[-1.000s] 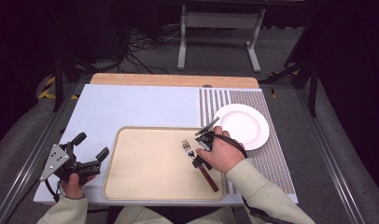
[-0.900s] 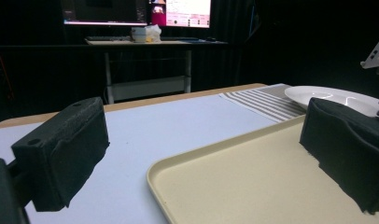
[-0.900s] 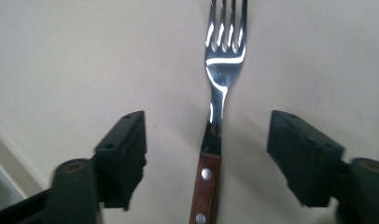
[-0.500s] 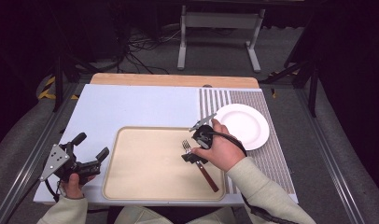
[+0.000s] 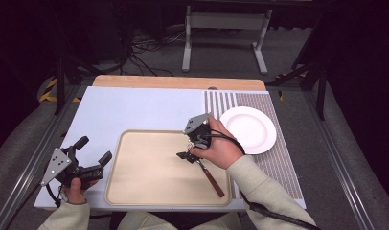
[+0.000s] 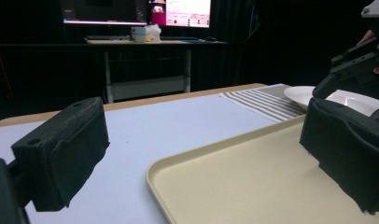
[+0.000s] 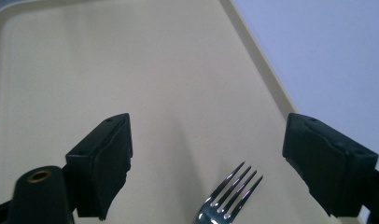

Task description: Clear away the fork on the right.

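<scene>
A fork with a brown handle (image 5: 212,179) lies on the right part of the beige tray (image 5: 144,187). My right gripper (image 5: 187,154) hovers over the fork's head, held by a hand from the right. In the right gripper view its jaws (image 7: 208,126) stand wide open and the fork's tines (image 7: 230,196) lie between them, low in the frame, touching neither pad. My left gripper (image 5: 93,149) rests open at the tray's left edge with nothing between its jaws (image 6: 204,121). A white plate (image 5: 248,128) sits to the right of the tray.
The plate (image 6: 346,98) stands on a striped mat (image 5: 279,163). A pale blue mat (image 5: 135,108) covers the table behind the tray. A wooden strip (image 5: 178,82) runs along the far edge. The right gripper (image 6: 353,60) shows at the upper right of the left gripper view.
My right gripper has moved a little left and down over the fork's head. The left gripper has stayed where it was.
</scene>
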Available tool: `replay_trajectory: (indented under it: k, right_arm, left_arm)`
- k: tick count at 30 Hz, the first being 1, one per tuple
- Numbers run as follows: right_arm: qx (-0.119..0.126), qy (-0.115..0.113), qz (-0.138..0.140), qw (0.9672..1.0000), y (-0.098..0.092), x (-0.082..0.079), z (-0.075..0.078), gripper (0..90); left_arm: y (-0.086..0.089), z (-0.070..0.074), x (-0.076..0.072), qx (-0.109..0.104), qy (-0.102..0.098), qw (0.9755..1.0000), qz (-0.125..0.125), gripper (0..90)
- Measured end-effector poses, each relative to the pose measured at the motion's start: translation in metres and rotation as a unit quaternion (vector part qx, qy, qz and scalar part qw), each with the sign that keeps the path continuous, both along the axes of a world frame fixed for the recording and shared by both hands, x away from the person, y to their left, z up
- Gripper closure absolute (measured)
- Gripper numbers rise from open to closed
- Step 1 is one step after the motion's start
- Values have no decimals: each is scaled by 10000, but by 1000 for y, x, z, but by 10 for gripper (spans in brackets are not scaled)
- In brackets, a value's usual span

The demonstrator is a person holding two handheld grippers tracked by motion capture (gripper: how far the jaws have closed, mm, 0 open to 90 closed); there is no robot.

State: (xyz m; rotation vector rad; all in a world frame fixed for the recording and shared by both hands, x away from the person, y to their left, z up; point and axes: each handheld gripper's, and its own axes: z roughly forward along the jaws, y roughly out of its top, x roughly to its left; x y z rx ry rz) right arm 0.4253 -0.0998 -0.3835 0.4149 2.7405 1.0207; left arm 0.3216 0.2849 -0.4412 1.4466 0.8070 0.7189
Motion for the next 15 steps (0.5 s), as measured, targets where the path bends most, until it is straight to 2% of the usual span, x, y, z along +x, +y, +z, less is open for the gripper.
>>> replay_trajectory:
  k: [4,7,9,11,12,13,15]
  right_arm:
    - [5,-71,151,9999,5,3,-2,167]
    - [-25,-169,309,9994,9,8,-6,206]
    - [-147,-279,440,9985,11,11,-8,260]
    - [-287,-293,532,9977,11,12,-10,332]
    - [-287,-293,532,9977,11,12,-10,332]
    - [-498,-336,703,9957,12,15,-13,391]
    - [-594,-352,823,9942,14,17,-17,457]
  left_arm:
    - [0,0,0,-15,-4,10000,3,16]
    - [0,0,0,-10,-9,10000,-2,16]
    - [0,0,0,-13,-7,10000,-4,16]
    - [0,0,0,-13,-10,10000,-5,16]
    - [0,0,0,-13,-10,10000,-5,16]
    - [0,0,0,-12,-8,10000,-5,16]
    - [0,0,0,-10,-11,10000,-7,16]
